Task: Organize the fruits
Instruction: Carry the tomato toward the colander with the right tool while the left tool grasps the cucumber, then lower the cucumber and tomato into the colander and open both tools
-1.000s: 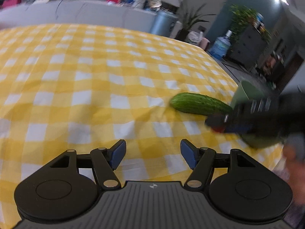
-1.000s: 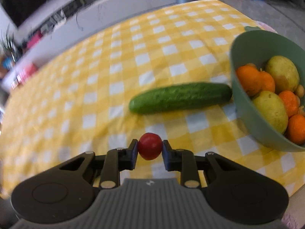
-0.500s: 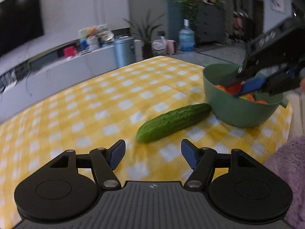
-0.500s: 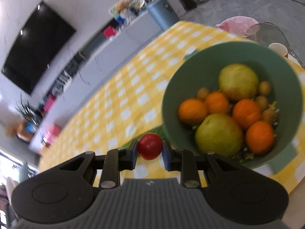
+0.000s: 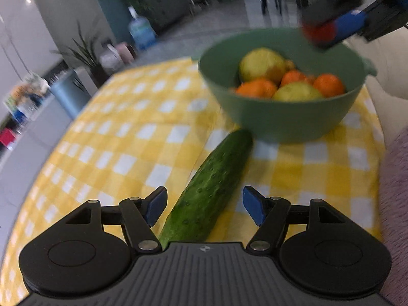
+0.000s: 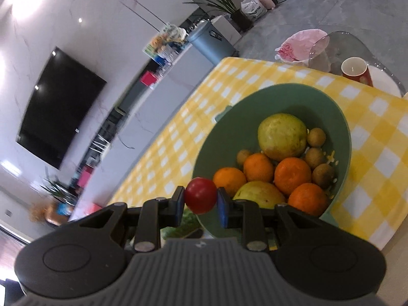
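A long green cucumber (image 5: 211,188) lies on the yellow checked cloth (image 5: 127,140), its far end by the green bowl (image 5: 280,117). My left gripper (image 5: 204,207) is open and straddles the cucumber's near end, pads clear of it. The bowl (image 6: 288,97) holds oranges (image 6: 292,174), two yellow-green pears (image 6: 281,135) and several small brown fruits (image 6: 316,137). My right gripper (image 6: 200,199) is shut on a small red tomato (image 6: 200,195) above the bowl's near rim. In the left wrist view it (image 5: 326,32) hangs over the bowl with the tomato (image 5: 318,32).
A red cup (image 6: 354,70) and a clear glass dish (image 6: 331,48) stand beyond the bowl at the table's far corner. A purple fuzzy fabric (image 5: 395,191) lies along the right table edge. The cloth stretches away to the left.
My left gripper swung round and closed in on the cucumber, which now lies between its fingers. My right gripper carried the tomato from beside the cucumber to above the bowl.
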### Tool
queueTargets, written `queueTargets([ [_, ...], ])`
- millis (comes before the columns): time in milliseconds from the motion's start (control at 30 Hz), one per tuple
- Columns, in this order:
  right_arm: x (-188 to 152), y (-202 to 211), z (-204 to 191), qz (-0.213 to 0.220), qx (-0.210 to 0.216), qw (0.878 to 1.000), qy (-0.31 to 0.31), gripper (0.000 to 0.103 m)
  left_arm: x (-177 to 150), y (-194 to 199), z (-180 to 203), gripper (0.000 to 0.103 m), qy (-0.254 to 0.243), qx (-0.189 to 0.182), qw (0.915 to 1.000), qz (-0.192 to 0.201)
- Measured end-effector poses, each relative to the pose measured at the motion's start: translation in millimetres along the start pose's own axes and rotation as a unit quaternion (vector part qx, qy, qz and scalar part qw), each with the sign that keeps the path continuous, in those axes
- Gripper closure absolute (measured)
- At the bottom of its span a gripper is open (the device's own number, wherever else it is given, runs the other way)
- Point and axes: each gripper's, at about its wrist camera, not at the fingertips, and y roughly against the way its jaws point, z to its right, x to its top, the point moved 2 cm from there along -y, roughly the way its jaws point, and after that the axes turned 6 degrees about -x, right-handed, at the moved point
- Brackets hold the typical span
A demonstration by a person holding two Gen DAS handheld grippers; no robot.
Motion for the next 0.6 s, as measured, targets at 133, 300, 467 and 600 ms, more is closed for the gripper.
queueTargets([
  [133,4.6,2.4,7.6,0.008,0.013,1.000,-0.022,0.080,-7.3,-8.0,-17.3,0.025,0.033,-0.042,0.9986,0.000],
  [300,1.4,-6.0,7.9,-0.004,-0.003,1.000,-0.020,0.080,-19.6,-3.2,-30.7,0.037,0.120,-0.075,0.9895,0.031],
  [467,2.2,-2.9,4.0,0.002,0.004,1.000,-0.022,0.080,-14.3,10.6,-27.4,0.052,0.204,-0.013,0.9789,-0.001],
  [600,2.9,-3.8,2.6,0.003,0.007,1.000,-0.023,0.080,-18.0,23.8,-30.8,0.056,0.320,-0.001,0.9460,-0.052],
])
